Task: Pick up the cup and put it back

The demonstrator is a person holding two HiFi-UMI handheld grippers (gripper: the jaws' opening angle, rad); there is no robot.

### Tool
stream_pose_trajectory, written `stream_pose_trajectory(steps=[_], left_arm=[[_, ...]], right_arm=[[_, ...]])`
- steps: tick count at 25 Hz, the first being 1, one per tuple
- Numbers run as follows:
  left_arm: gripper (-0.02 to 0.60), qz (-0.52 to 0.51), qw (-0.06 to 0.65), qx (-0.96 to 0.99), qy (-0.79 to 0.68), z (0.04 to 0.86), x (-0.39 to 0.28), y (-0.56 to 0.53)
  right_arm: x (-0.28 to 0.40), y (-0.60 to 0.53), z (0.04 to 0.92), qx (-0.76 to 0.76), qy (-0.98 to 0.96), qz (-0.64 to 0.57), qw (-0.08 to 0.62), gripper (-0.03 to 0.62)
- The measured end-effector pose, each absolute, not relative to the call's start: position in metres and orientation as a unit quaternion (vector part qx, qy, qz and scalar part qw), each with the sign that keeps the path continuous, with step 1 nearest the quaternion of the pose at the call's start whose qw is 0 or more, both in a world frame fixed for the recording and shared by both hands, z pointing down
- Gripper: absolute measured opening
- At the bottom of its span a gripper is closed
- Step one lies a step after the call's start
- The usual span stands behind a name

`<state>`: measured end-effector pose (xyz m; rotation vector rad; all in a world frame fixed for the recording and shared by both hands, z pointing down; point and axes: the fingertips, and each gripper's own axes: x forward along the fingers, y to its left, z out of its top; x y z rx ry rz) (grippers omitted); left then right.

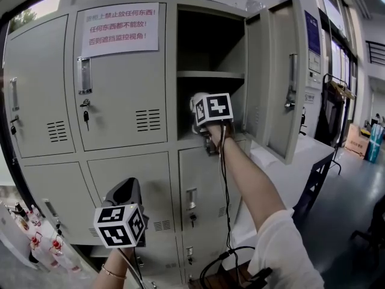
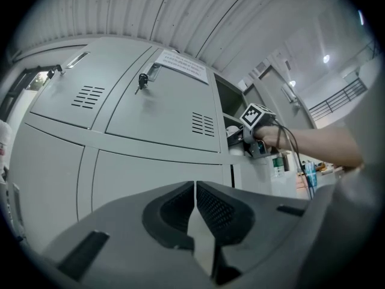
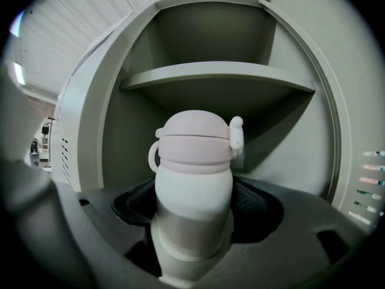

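2 tools are shown: the right tool is clenched on the cup, held upright at the mouth of the open locker; the left tool is closed, empty. Putting back is judged next, needing level lowering.

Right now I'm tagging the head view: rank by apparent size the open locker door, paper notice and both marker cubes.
1. open locker door
2. paper notice
3. left marker cube and right marker cube: the left looks somewhat bigger, but it sits nearer the camera, so I leave these two unranked.
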<state>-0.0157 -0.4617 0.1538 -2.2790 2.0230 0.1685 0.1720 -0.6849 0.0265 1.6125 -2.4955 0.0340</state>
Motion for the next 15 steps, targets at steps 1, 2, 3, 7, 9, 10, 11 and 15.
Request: stream_pose_trajectory(steps=[1,2,3,7,9,10,11,15], left_arm=[[0.014,0.055,0.046,-0.746,0.662,0.153,-0.017,-0.459],[0.014,0.055,0.046,-0.746,0.662,0.153,-0.019,-0.457],[0.014,0.056,0.047,-0.746,0.662,0.152,-0.021,-0.454],[0.014,0.06,0.047,-0.747,0.66,0.151,-0.027,-0.441],[0.014,0.063,0.049,-0.748,0.659,0.15,-0.031,-0.433],[0.014,0.065,0.05,-0.748,0.658,0.149,-0.034,-0.428],[0.014,0.066,0.051,-0.748,0.658,0.148,-0.037,-0.424],[0.015,0.065,0.066,-0.744,0.662,0.148,-0.048,-0.403]], right_arm=[[0.172,-0.682,0.025,0.54,-0.838,0.013,0.079,0.342],[0.171,-0.679,0.023,0.539,-0.839,0.013,0.075,0.342],[0.171,-0.675,0.022,0.54,-0.839,0.011,0.073,0.342],[0.168,-0.657,0.017,0.544,-0.836,0.002,0.071,0.342],[0.168,-0.648,0.014,0.547,-0.834,0.002,0.069,0.342],[0.169,-0.643,0.014,0.549,-0.833,0.003,0.068,0.342],[0.169,-0.638,0.013,0.552,-0.831,0.005,0.068,0.342],[0.176,-0.615,0.015,0.562,-0.825,0.014,0.063,0.342]])
